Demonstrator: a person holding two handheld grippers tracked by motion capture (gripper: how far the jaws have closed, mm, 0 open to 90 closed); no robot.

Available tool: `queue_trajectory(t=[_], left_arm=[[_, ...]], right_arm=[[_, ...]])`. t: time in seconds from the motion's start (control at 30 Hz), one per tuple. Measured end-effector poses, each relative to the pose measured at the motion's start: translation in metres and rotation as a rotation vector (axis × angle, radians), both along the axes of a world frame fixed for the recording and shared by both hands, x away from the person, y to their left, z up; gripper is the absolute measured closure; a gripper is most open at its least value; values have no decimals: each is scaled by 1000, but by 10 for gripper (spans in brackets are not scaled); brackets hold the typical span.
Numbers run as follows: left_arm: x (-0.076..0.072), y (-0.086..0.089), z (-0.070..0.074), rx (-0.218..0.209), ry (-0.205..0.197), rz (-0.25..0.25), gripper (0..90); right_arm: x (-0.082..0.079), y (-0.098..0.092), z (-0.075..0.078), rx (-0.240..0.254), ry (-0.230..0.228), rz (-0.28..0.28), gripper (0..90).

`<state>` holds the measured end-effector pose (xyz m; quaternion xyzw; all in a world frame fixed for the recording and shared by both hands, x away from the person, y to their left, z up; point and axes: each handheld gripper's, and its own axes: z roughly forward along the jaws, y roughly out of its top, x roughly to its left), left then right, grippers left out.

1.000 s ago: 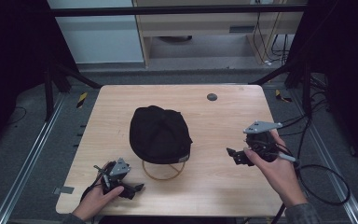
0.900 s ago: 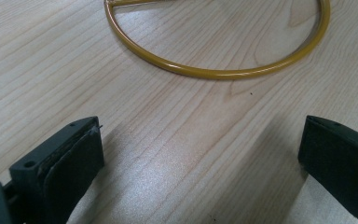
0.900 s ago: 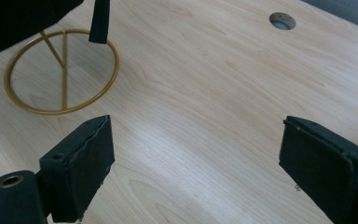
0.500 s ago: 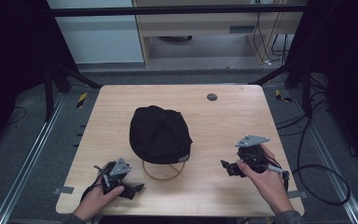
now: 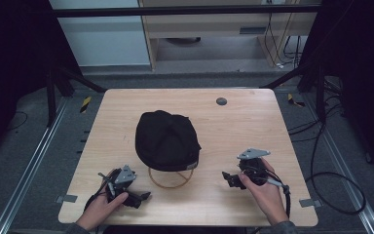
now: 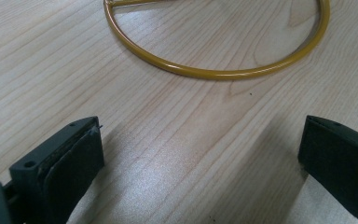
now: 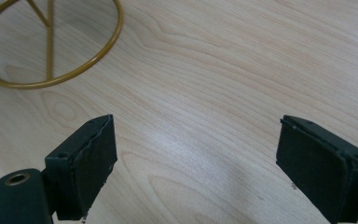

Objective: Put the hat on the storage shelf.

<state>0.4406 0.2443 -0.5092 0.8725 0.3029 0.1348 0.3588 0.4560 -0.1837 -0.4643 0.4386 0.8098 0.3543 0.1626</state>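
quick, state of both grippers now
left gripper: open, holding nothing, low over the table
right gripper: open, holding nothing

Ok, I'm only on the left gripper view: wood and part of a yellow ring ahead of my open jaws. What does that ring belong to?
Observer: It's the round base of a wire stand; a black cap sits on top of it, mid-table.
Operator: Where's the other gripper?
Observer: The right gripper is low over the table, right of the stand, pointing toward it.
Operator: Holding anything?
Observer: No, its jaws are wide apart over bare wood.
Operator: Anything else on the table?
Observer: A small dark round spot near the far edge.
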Motion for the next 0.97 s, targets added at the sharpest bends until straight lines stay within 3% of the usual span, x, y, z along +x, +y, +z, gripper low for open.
queue_trajectory(t=[0.33, 0.57, 0.67, 0.8, 0.87, 0.97], left_arm=[[0, 0, 0, 0, 0, 0, 0], [0, 0, 0, 0, 0, 0, 0], [0, 0, 0, 0, 0, 0, 0], [0, 0, 0, 0, 0, 0, 0], [0, 0, 0, 0, 0, 1, 0], [1, -1, 0, -2, 0, 2, 0]], right_arm=[[14, 9, -17, 6, 22, -50, 118], [19, 19, -36, -50, 48, -86, 100], [18, 24, -41, -69, 14, -95, 60], [18, 24, -44, -58, -6, -90, 39], [17, 22, -48, -37, -37, -86, 26], [16, 22, -48, -36, -39, -83, 26]])
